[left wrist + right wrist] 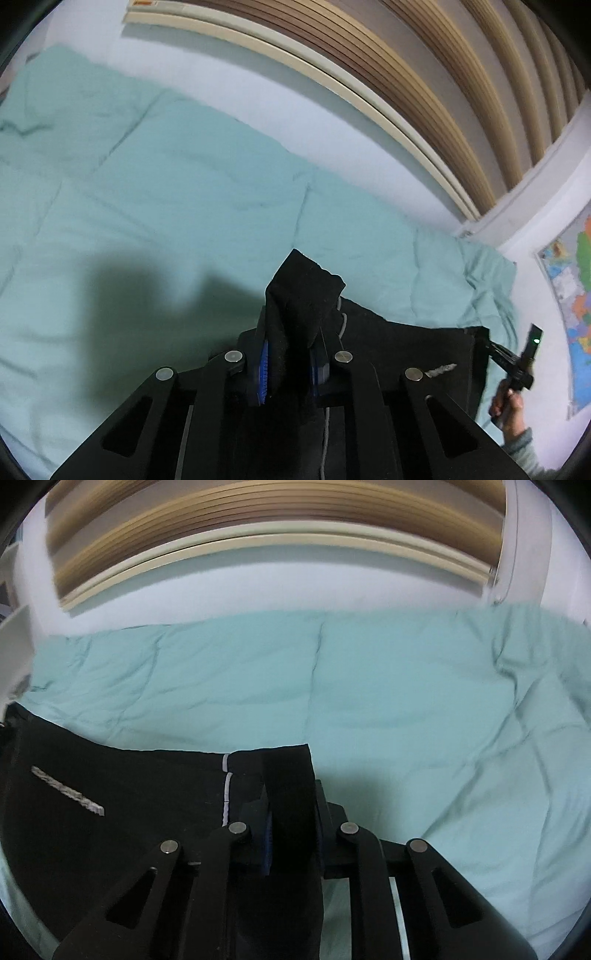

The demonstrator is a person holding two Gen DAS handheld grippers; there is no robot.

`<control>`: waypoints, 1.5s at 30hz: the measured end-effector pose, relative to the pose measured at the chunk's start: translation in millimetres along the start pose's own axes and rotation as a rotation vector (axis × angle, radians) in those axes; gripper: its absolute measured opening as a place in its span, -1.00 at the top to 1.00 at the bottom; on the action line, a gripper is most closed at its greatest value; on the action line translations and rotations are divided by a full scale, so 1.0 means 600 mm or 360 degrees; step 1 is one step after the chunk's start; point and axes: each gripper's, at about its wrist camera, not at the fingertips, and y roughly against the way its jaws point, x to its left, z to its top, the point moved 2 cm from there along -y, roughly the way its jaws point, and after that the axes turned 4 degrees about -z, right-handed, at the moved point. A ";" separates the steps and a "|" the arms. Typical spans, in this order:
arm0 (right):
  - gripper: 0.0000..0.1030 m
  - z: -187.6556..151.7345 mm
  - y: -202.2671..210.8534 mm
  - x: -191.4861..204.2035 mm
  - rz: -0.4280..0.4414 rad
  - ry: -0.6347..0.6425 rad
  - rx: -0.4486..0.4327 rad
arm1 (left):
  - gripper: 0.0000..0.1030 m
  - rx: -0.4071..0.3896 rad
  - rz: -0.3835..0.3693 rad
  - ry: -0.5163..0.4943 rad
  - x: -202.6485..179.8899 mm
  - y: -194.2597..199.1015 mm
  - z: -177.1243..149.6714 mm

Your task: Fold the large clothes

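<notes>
A black garment [413, 354] with a small grey logo hangs stretched over a mint-green quilt [166, 192]. My left gripper [291, 332] is shut on one bunched corner of it, the cloth sticking up between the blue pads. In the right wrist view the same black garment [110, 794], with a white stripe along a seam, runs off to the left. My right gripper [291, 812] is shut on its other corner, a flat band of cloth clamped between the fingers. The right gripper [491, 349] also shows at the far right of the left wrist view, held by a hand [508, 406].
The green quilt [406, 701] covers a bed with a white sheet [221, 85] beyond it. A slatted wooden headboard [443, 92] and a white wall stand behind. A coloured map [569, 314] hangs on the wall at the right.
</notes>
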 end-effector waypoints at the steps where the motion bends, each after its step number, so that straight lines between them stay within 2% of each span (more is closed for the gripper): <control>1: 0.64 0.006 -0.014 0.002 -0.0020 -0.0011 0.0013 | 0.68 0.0019 0.0030 0.0038 0.010 -0.025 0.010; 3: 0.64 0.014 -0.066 0.013 -0.0067 -0.0032 0.0087 | 0.68 0.0075 0.0103 0.0088 0.033 -0.066 0.013; 6: 0.64 -0.002 -0.144 0.015 -0.0112 -0.0026 0.0253 | 0.68 0.0244 0.0244 0.0172 0.090 -0.146 -0.011; 9: 0.64 -0.039 -0.214 0.024 -0.0109 -0.0016 0.0438 | 0.67 0.0351 0.0284 0.0218 0.121 -0.189 -0.044; 11: 0.62 -0.058 -0.238 0.028 -0.0098 -0.0030 0.0511 | 0.61 0.0367 0.0289 0.0228 0.129 -0.199 -0.055; 15: 0.52 -0.060 -0.234 0.039 -0.0097 0.0046 0.0538 | 0.46 0.0396 0.0281 0.0200 0.137 -0.195 -0.057; 17: 0.27 -0.059 -0.228 0.035 -0.0107 0.0054 0.0564 | 0.21 0.0419 0.0272 0.0253 0.150 -0.181 -0.052; 20: 0.12 -0.053 -0.186 0.008 -0.0078 -0.0074 0.0548 | 0.00 0.0361 0.0214 0.0371 0.154 -0.137 -0.041; 22: 0.09 -0.051 -0.140 -0.005 -0.0054 -0.0148 0.0495 | -0.01 0.0288 0.0171 0.0416 0.155 -0.097 -0.041; 25: 0.05 -0.055 -0.068 -0.008 -0.0027 -0.0190 0.0428 | -0.01 0.0191 0.0238 0.0386 0.132 -0.040 -0.043; 28: -0.02 -0.071 0.014 0.015 0.0028 -0.0181 0.0355 | -0.01 0.0091 0.0234 0.0307 0.089 0.022 -0.064; 32: -0.46 -0.102 0.083 0.095 0.0157 -0.0159 0.0314 | -0.02 0.0077 0.0172 0.0156 0.003 0.061 -0.115; 35: -0.46 -0.138 0.110 0.178 0.0251 -0.0081 0.0316 | -0.03 0.0178 0.0121 -0.0032 -0.094 0.039 -0.179; 39: -0.46 -0.173 0.121 0.272 0.0194 0.0087 0.0269 | -0.03 0.0292 0.0129 -0.0234 -0.190 -0.024 -0.254; 42: -0.46 -0.191 0.100 0.305 0.0162 0.0119 0.0299 | -0.02 0.0376 0.0143 -0.0292 -0.210 -0.065 -0.296; 44: -0.46 -0.209 0.073 0.312 0.0130 0.0114 0.0335 | -0.02 0.0392 0.0205 -0.0338 -0.206 -0.086 -0.313; 45: -0.47 -0.219 0.066 0.316 0.0135 0.0101 0.0354 | -0.03 0.0448 0.0236 -0.0357 -0.200 -0.104 -0.320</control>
